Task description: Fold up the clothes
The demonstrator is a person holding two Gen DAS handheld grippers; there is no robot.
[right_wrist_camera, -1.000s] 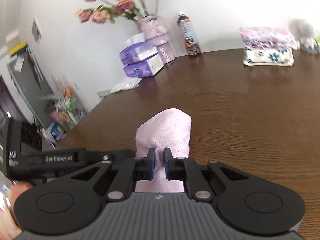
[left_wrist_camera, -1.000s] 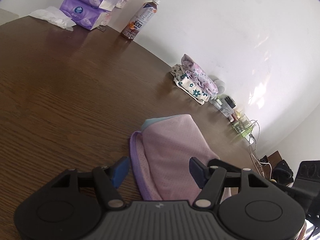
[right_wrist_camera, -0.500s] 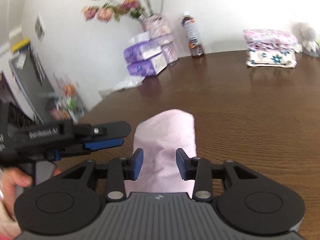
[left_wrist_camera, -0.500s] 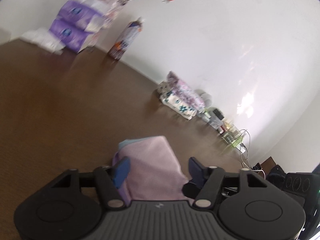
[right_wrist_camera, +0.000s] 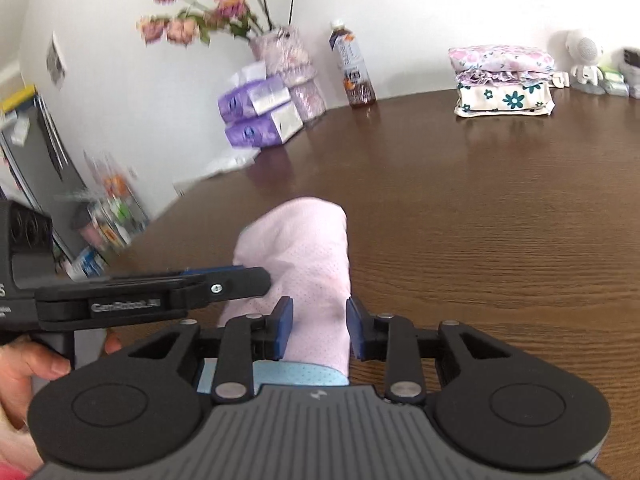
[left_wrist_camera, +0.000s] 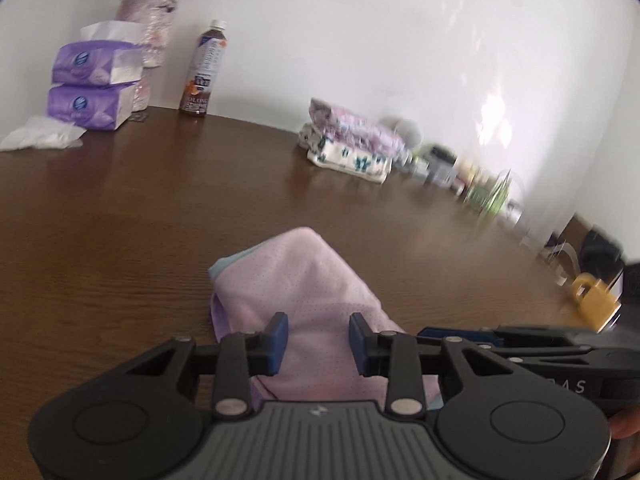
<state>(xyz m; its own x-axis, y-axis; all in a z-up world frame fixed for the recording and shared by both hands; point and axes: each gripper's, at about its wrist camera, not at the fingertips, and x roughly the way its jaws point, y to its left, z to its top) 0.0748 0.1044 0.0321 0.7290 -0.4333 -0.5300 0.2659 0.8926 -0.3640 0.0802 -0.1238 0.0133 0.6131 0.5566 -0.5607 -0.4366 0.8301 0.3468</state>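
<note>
Brown wooden table (right_wrist_camera: 500, 208), purple tissue packs (left_wrist_camera: 90, 88), tea bottle (left_wrist_camera: 204, 70), flower vase (right_wrist_camera: 282, 54), white figurine (right_wrist_camera: 586, 60)

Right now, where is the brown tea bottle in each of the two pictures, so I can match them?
Left wrist view: the tea bottle stands upper left, against the wall, right of the purple tissue packs.
Right wrist view: the tea bottle stands top centre, right of the tissue packs.
Shared landmark: the stack of folded floral cloths, right of the bottle in both.
</note>
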